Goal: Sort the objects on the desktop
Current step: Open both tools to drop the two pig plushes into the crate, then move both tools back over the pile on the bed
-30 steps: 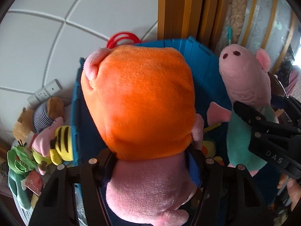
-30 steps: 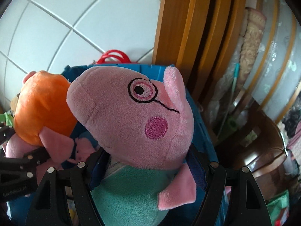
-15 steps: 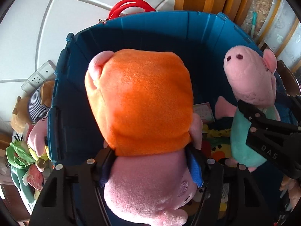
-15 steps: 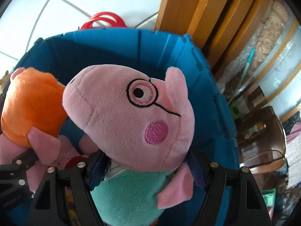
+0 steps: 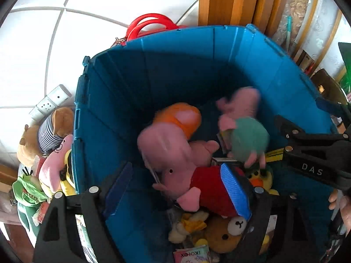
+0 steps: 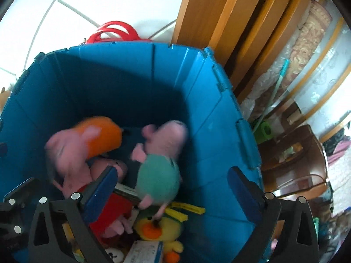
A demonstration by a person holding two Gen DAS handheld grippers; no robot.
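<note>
Over the blue bin (image 5: pixel 122 100) both my tongs hang pointing steeply down, and both are spreading: my left tongs (image 5: pixel 179 186) have nothing pressed between the pads, and my right tongs (image 6: pixel 173 188) stand about as wide as they go, also empty. The orange-dressed pig plush (image 5: pixel 171 131) and the green-dressed pig plush (image 6: pixel 158 164) are blurred inside the bin, apparently dropping toward the heap of toys at the bottom, where a red-dressed pig plush (image 5: pixel 206 186), a yellow duck (image 6: pixel 160 230) and a small brown bear (image 5: pixel 226 232) already lie.

My worries from here:
- The pile sits toward six o'clock in the bin; either pig could bounce off it and end wedged against the wall, though the walls look tall enough to keep them in.
- My two tongs are close, the right one showing at three o'clock in the left view; pulling both out together could knock them against each other.
- More plush toys (image 5: pixel 50 153) wait outside the bin at nine o'clock, bunched tightly, so I may pinch two at once.
</note>
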